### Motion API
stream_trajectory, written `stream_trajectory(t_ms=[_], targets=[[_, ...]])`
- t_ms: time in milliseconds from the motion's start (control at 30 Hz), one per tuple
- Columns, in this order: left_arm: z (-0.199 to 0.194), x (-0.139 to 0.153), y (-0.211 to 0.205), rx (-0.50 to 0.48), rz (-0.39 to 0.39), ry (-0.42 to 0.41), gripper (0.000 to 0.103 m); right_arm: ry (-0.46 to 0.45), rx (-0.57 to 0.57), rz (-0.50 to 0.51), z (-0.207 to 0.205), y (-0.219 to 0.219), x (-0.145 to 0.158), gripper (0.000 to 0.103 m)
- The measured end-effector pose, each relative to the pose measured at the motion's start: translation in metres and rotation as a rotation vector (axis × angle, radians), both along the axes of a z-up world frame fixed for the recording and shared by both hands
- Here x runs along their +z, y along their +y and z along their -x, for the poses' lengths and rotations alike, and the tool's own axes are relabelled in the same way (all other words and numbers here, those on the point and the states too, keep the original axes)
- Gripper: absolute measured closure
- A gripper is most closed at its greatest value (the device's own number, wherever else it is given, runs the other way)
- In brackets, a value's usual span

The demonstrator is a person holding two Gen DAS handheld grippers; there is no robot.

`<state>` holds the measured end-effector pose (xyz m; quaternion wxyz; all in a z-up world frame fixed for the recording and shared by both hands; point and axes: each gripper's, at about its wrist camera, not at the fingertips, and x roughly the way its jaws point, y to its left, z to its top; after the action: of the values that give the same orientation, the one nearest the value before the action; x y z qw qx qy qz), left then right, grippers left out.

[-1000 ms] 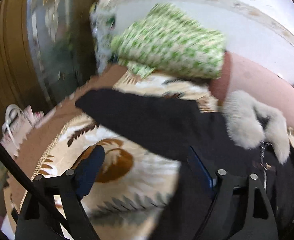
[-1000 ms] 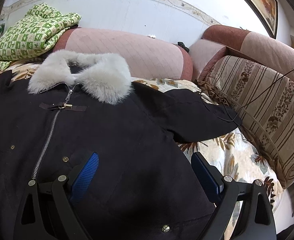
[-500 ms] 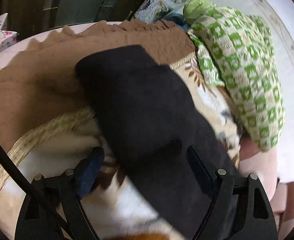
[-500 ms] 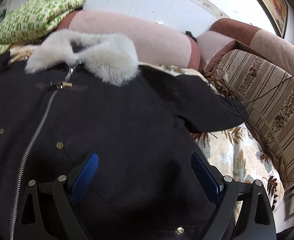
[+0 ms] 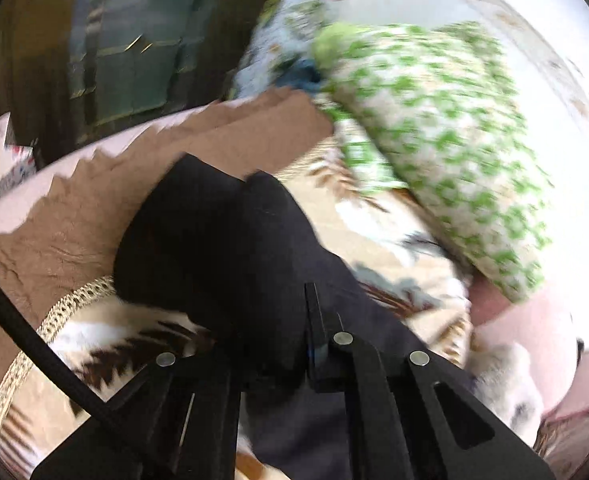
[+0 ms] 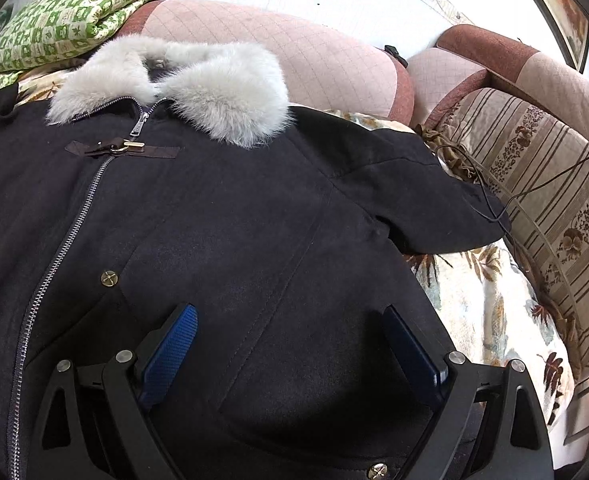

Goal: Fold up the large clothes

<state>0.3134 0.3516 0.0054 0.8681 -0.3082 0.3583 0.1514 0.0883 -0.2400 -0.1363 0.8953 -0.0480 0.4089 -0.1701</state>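
In the left wrist view, blurred by motion, the left gripper (image 5: 290, 344) sits at six o'clock with its jaws just drawn together, pinching the black sleeve (image 5: 222, 248) of the coat; the sleeve runs from the jaws up toward eleven o'clock and ends in a bunched cuff lying on a brown blanket (image 5: 74, 216). Under it lies a cream leaf-patterned throw (image 5: 390, 248), and at two o'clock rests a green-and-white checked quilt (image 5: 446, 152). A bit of pale fur shows at five o'clock. In the right wrist view, the right gripper (image 6: 290, 344) at six o'clock holds its jaws wide apart, the blue pads (image 6: 170, 344) just over the front of the black coat (image 6: 222, 216), nothing clamped between them. The coat lies spread face up across the sofa, zipped, its grey fur collar (image 6: 198, 76) at twelve o'clock and its other sleeve (image 6: 434, 204) stretched toward three o'clock onto the leaf throw. A striped cushion (image 6: 542, 184) stands at three o'clock, the pink sofa back (image 6: 314, 56) at one o'clock.
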Motion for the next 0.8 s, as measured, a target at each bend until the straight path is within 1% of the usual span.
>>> stream_trajectory(t_ms=[67,133,167,267,300,367,433,467,600,667,700,800], targets=[[0.003,0.018,-0.024,-0.048,-0.032,-0.030,0.094,-0.003,0.002,-0.004,0.000,-0.001,0.001,0.008],[0.012,0.038,-0.059,-0.114,-0.073,-0.067,0.095,-0.007,0.008,-0.006,0.001,0.000,0.003,0.010],[0.016,0.046,-0.083,-0.158,-0.091,-0.086,0.095,-0.010,0.010,-0.006,0.001,0.000,0.003,0.010],[0.024,0.055,-0.138,-0.262,-0.132,-0.109,0.095,-0.034,0.028,-0.025,0.004,0.001,0.009,0.011],[0.028,0.055,-0.167,-0.314,-0.148,-0.112,0.095,-0.052,0.038,-0.035,0.007,0.001,0.014,0.011],[0.031,0.049,-0.209,-0.395,-0.165,-0.105,0.095,-0.082,0.049,-0.044,0.011,0.001,0.021,0.011],[0.032,0.038,-0.243,-0.457,-0.173,-0.084,0.095,-0.118,0.057,-0.046,0.015,0.002,0.030,0.011],[0.033,0.027,-0.270,-0.503,-0.172,-0.061,0.095,-0.129,0.058,-0.045,0.016,0.002,0.032,0.011],[0.037,-0.009,-0.335,-0.606,-0.202,0.008,0.094,-0.160,0.048,-0.067,0.017,-0.005,0.039,0.011],[0.042,-0.025,-0.360,-0.648,-0.233,0.036,0.094,-0.164,0.037,-0.089,0.016,-0.011,0.039,0.011],[0.045,-0.035,-0.373,-0.670,-0.265,0.060,0.092,-0.165,0.031,-0.104,0.016,-0.015,0.040,0.011],[0.057,-0.053,-0.397,-0.745,-0.329,0.123,0.092,-0.159,0.015,-0.169,0.012,-0.027,0.040,0.011]])
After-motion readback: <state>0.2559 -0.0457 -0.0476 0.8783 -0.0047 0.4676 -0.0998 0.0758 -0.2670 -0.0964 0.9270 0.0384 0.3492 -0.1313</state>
